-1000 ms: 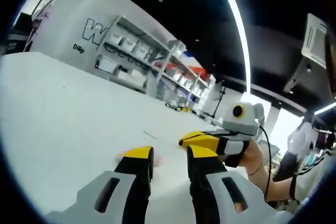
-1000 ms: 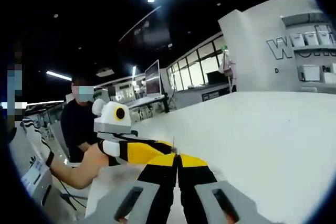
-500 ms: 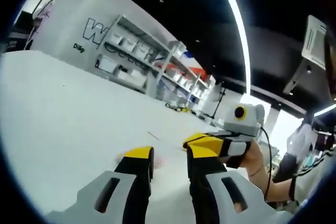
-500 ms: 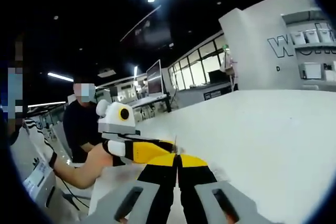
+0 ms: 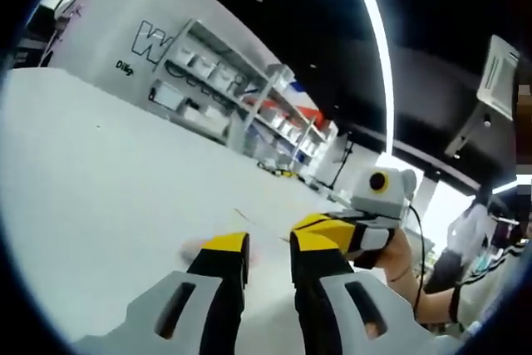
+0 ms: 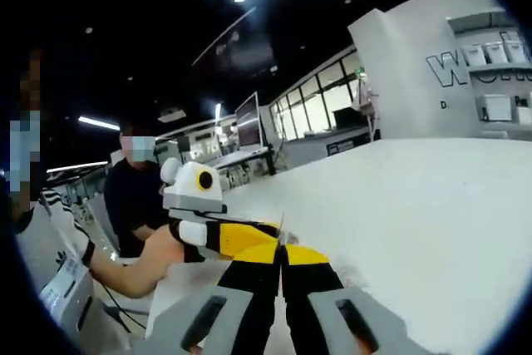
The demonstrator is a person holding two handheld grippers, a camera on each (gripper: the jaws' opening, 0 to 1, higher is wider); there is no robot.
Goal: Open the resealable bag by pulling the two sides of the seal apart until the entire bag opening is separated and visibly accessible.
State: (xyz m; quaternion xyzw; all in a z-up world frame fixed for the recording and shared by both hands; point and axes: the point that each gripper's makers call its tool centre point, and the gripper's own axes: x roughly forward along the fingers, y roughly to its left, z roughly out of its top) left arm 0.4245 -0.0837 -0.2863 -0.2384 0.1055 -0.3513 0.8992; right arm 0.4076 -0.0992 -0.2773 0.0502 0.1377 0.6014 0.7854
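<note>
I am steering two handheld grippers over a broad white counter (image 5: 91,180). In the left gripper view, my left gripper (image 5: 268,248) has its yellow-tipped jaws standing slightly apart, with a faint pinkish, see-through smear between and just beyond the tips; I take that to be the resealable bag (image 5: 249,252), though it is too blurred to make out its seal or opening. The right gripper (image 5: 326,224) reaches in from the right of that view, touching or nearly touching my left one.

In the right gripper view, the right gripper (image 6: 282,253) has its jaws pressed together, and a thin sliver of clear film stands up at the tips, so I judge it is pinching one edge of the bag (image 6: 281,229). The left gripper (image 6: 241,235) comes in from the left, right against it.

Compared with a second ago, the left gripper's jaws look a touch narrower and the two grippers sit a little closer together. I judge the seal is not yet pulled apart.

A person (image 6: 133,197) sits in the background.
</note>
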